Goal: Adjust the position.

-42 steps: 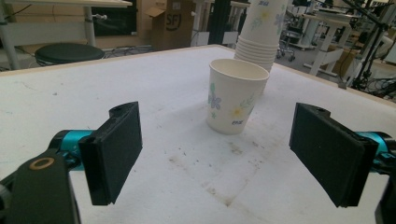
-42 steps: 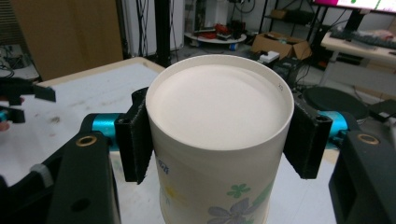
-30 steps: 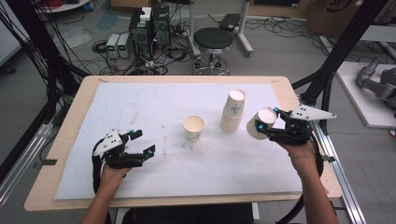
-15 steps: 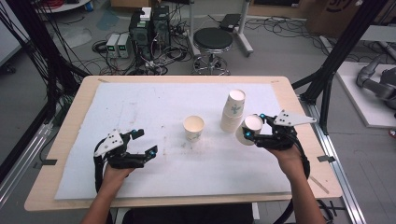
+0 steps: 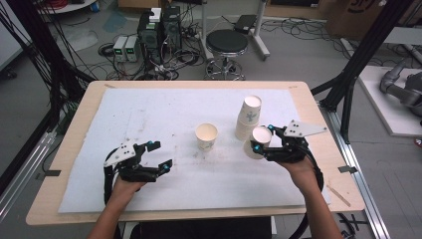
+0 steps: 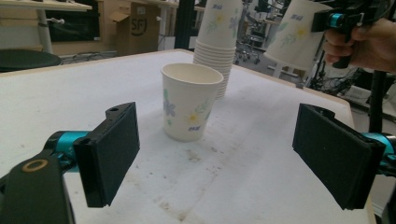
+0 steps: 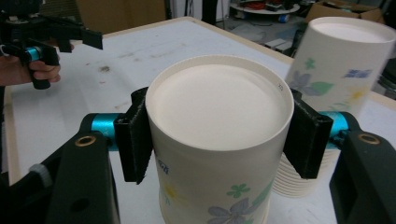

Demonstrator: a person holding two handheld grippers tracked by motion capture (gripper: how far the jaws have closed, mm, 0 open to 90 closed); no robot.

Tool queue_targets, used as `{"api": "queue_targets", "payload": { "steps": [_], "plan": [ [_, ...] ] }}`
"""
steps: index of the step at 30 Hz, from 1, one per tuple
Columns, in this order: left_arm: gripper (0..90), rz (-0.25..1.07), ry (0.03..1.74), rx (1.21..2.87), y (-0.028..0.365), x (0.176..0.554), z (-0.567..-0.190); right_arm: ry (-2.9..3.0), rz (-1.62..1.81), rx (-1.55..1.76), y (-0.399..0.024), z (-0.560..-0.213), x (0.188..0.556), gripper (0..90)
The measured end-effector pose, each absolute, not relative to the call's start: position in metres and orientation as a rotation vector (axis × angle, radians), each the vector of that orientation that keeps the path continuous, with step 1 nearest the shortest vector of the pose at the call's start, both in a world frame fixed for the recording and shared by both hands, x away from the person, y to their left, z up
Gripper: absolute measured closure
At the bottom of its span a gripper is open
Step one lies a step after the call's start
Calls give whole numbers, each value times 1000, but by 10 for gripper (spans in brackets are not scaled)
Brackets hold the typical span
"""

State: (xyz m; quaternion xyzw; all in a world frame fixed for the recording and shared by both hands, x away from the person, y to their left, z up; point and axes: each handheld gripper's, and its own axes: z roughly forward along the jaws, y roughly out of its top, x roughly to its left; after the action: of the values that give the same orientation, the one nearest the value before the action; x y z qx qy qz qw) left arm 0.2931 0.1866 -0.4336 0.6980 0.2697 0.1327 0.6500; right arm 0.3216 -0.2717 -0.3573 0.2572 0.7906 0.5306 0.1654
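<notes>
My left hand-held gripper (image 5: 155, 155) sits released at seven o'clock on the tabletop (image 5: 74, 134). My right hand-held gripper (image 5: 261, 144), grasping an upside-down paper cup (image 5: 257, 141), has carried it leftward and lower to four o'clock, beside the cup stack (image 5: 248, 116), probably for setting down. It's white and flower-printed.

A wooden table (image 5: 69, 149) under a white mat (image 5: 164, 109) on a grey concrete floor (image 5: 298, 55); beyond it, a black stool (image 5: 227, 42), tangled cables (image 5: 184, 45), computer towers (image 5: 159, 27); black frame struts (image 5: 363, 59) alongside.
</notes>
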Motion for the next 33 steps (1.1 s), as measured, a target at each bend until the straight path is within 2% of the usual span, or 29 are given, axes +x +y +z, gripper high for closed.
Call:
{"api": "queue_targets", "payload": {
  "steps": [13, 33],
  "plan": [
    [146, 231, 496, 1650, 151, 289, -432, 2318, 1590, 626, -245, -361, 314, 350],
    [146, 194, 381, 1720, 102, 298, -424, 2409, 1638, 527, -215, -369, 310, 349]
  ]
}}
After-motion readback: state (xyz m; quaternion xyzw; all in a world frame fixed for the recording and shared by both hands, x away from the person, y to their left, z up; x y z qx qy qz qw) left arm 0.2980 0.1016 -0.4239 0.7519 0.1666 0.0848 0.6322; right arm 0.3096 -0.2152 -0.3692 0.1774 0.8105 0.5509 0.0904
